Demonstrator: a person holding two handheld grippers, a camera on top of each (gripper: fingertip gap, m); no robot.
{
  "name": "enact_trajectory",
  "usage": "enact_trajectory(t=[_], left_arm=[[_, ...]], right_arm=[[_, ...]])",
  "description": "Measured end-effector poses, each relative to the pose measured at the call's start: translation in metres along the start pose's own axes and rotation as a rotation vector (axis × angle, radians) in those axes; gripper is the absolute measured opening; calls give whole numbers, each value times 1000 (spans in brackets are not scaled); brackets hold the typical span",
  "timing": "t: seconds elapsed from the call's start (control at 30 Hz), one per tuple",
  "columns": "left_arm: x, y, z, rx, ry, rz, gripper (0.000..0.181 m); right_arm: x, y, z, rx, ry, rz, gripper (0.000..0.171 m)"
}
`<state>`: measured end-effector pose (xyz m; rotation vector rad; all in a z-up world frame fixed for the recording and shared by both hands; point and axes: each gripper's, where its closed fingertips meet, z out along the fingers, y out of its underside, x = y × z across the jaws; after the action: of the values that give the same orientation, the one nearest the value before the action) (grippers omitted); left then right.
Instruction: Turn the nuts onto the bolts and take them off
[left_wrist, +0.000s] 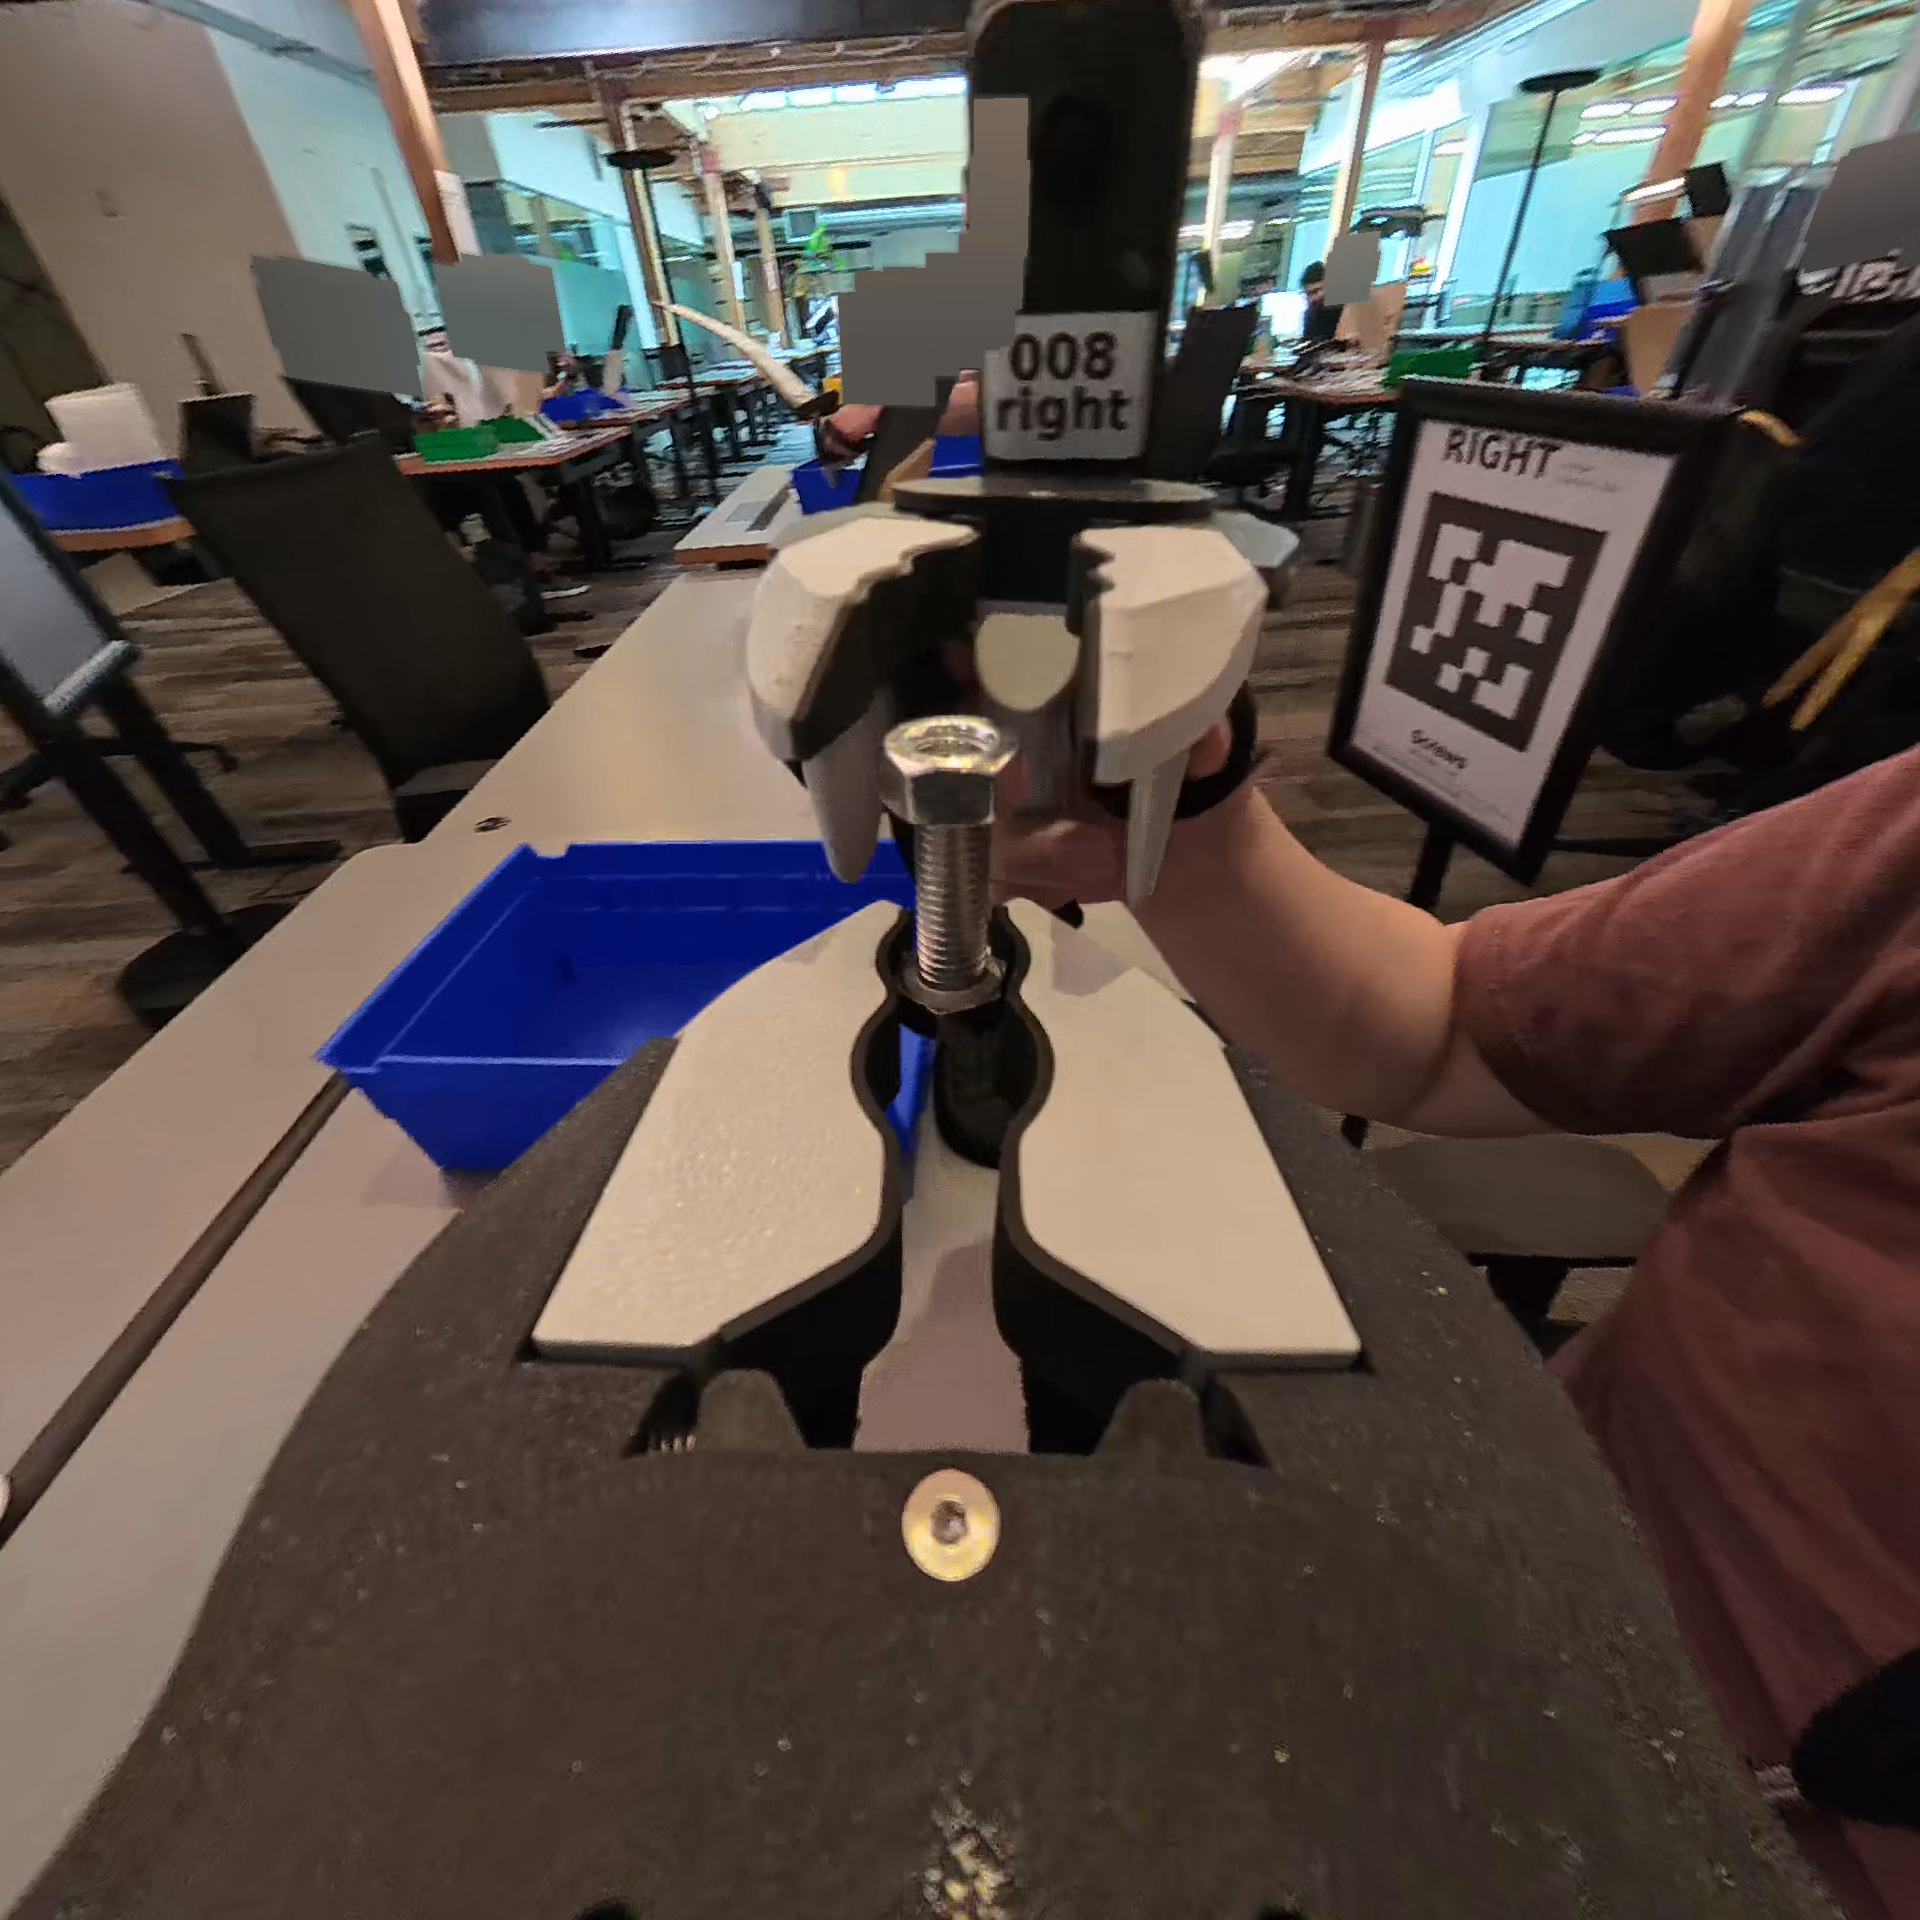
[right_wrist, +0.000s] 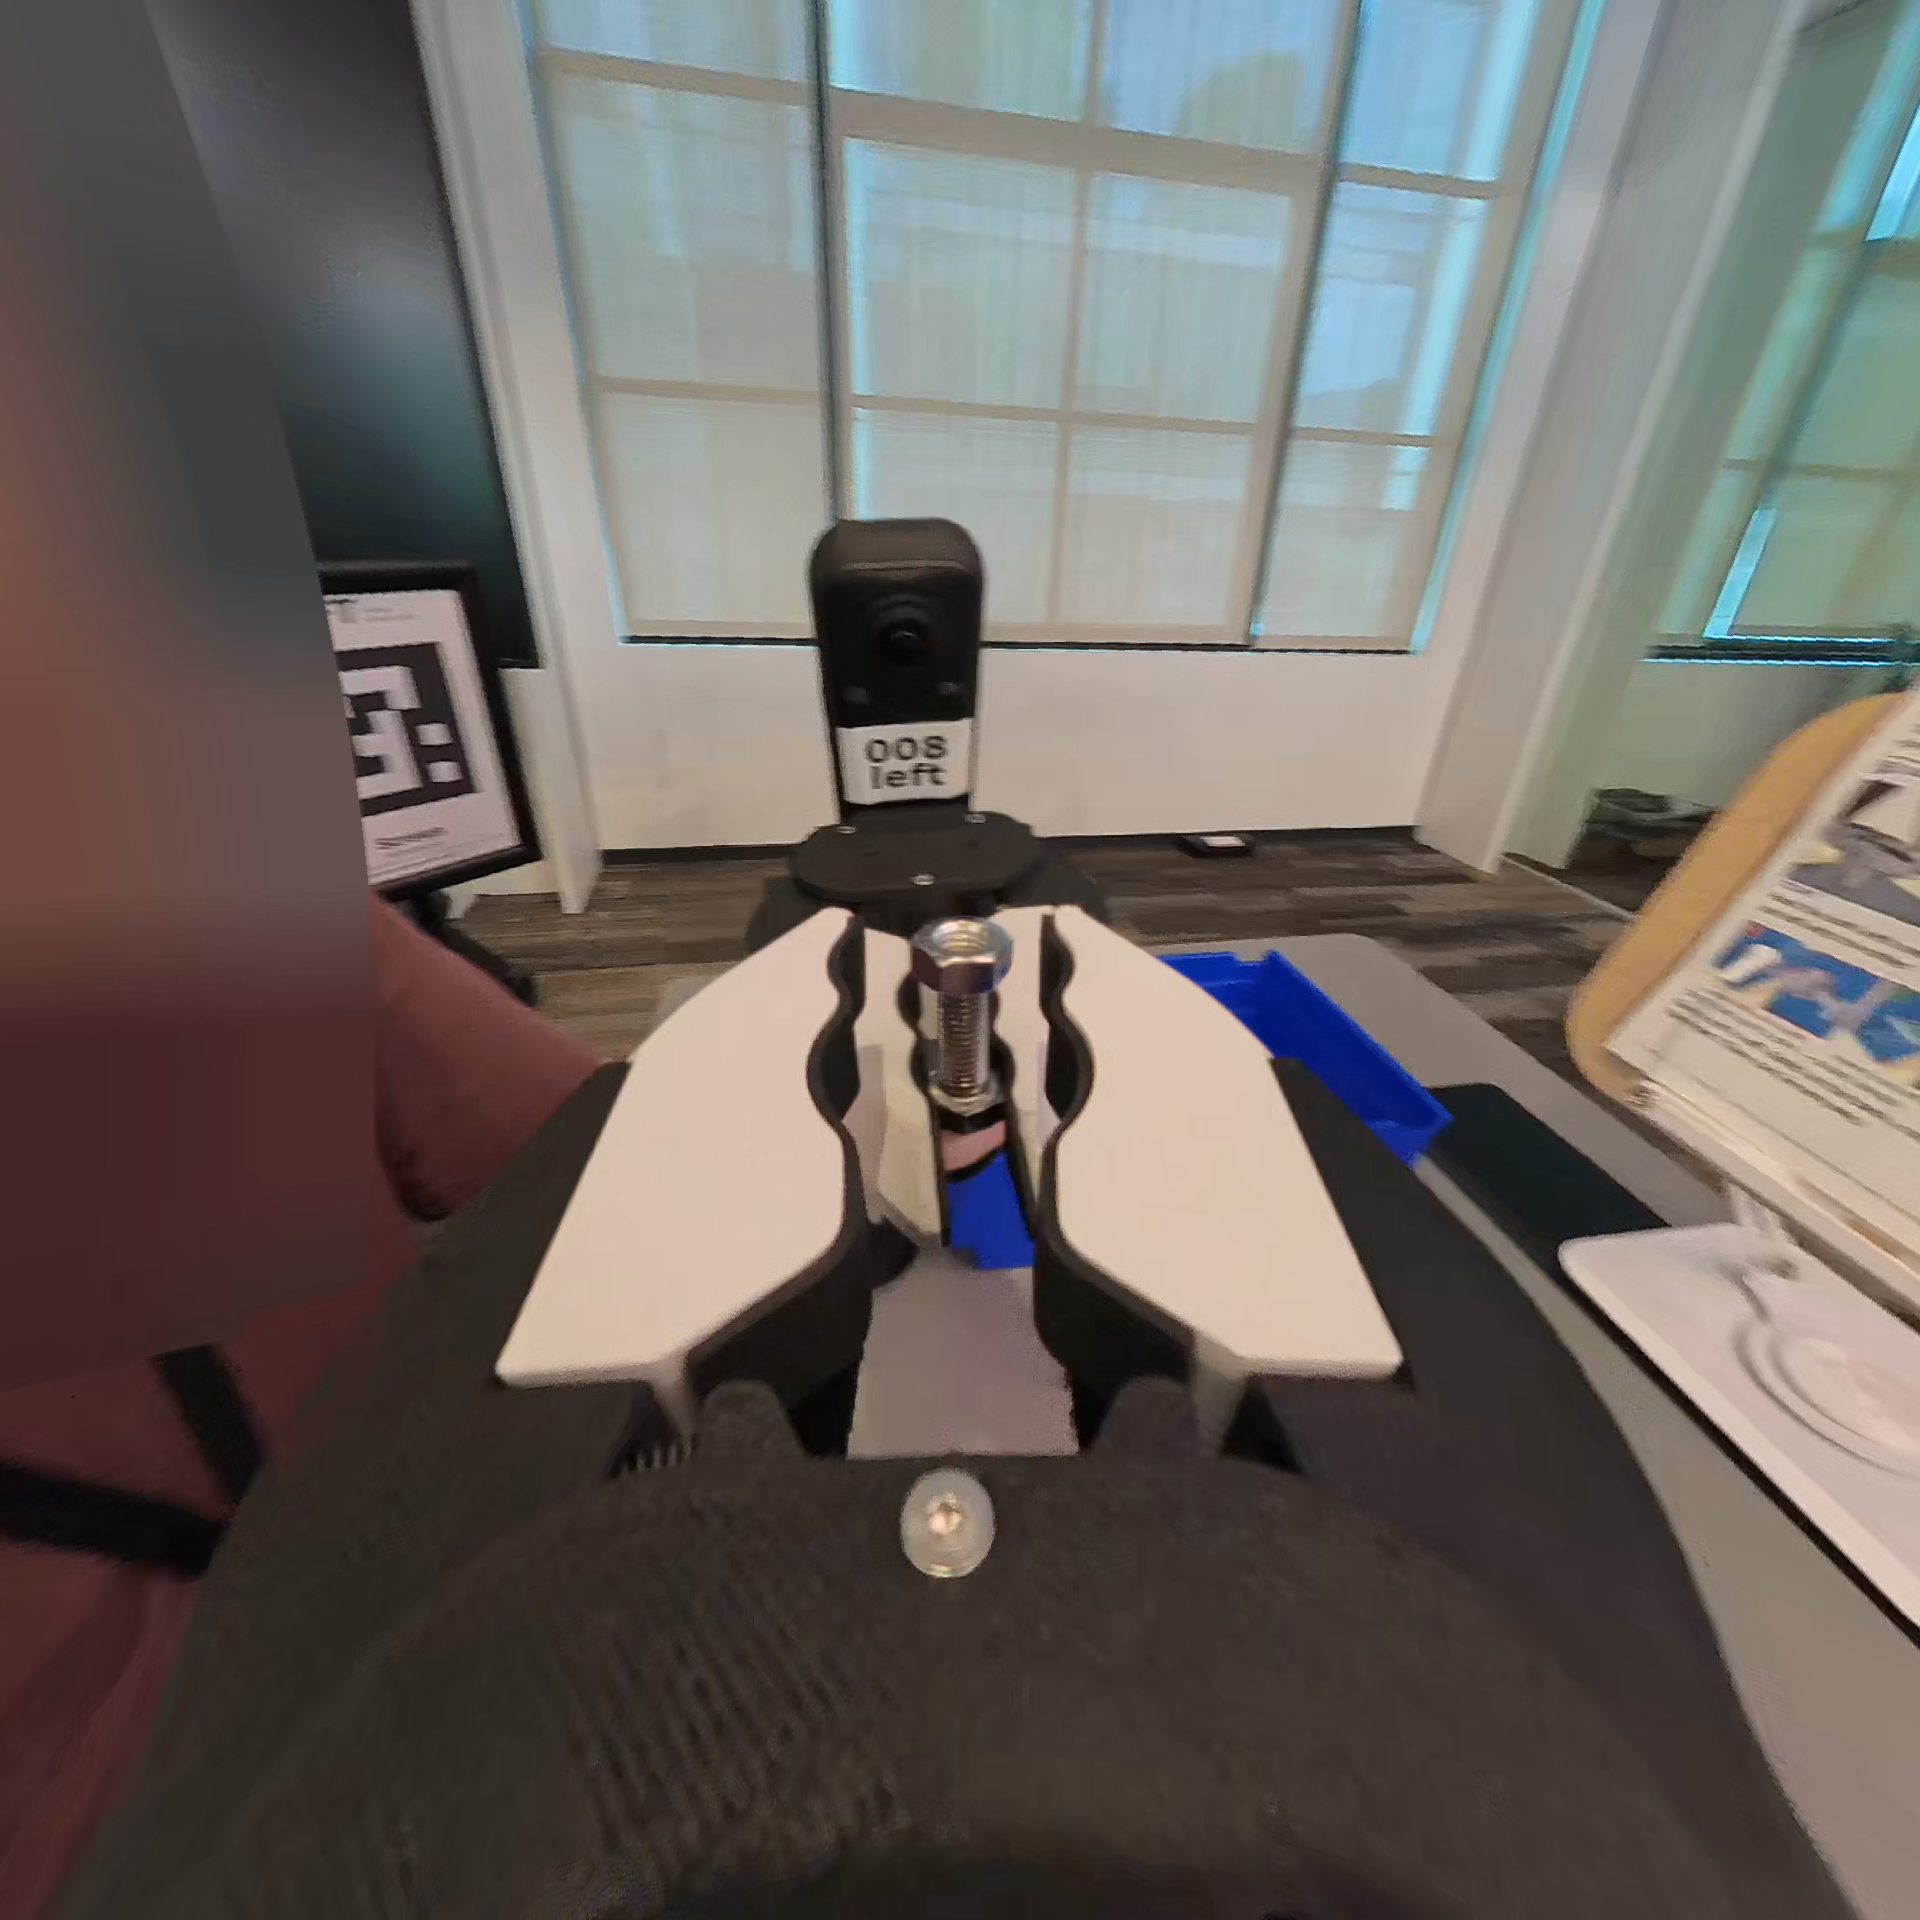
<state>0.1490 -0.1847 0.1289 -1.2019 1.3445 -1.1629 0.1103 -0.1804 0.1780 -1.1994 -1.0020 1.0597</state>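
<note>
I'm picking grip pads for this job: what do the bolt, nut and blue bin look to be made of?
Bolt: bright silvery metal, likely steel, with glinting threads. Nut: the same shiny metal, polished hex faces catching light. Bin: glossy blue, probably moulded plastic, with uniform colour and thin walls. The left gripper is shut on the bolt; the right gripper is open.
</note>
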Motion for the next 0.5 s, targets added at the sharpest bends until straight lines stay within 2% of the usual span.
enact_trajectory(t=[0.07,0.33,0.5], left_arm=[[4,-1,0,6,21,0,13],[17,-3,1,7,87,16,14],[16,-4,1,11,82,16,14]], right_arm=[[-9,-2,-2,-3,-83,22,32],[-13,1,-1,-31,-166,27,31],[-12,2,-1,-25,-171,31,20]])
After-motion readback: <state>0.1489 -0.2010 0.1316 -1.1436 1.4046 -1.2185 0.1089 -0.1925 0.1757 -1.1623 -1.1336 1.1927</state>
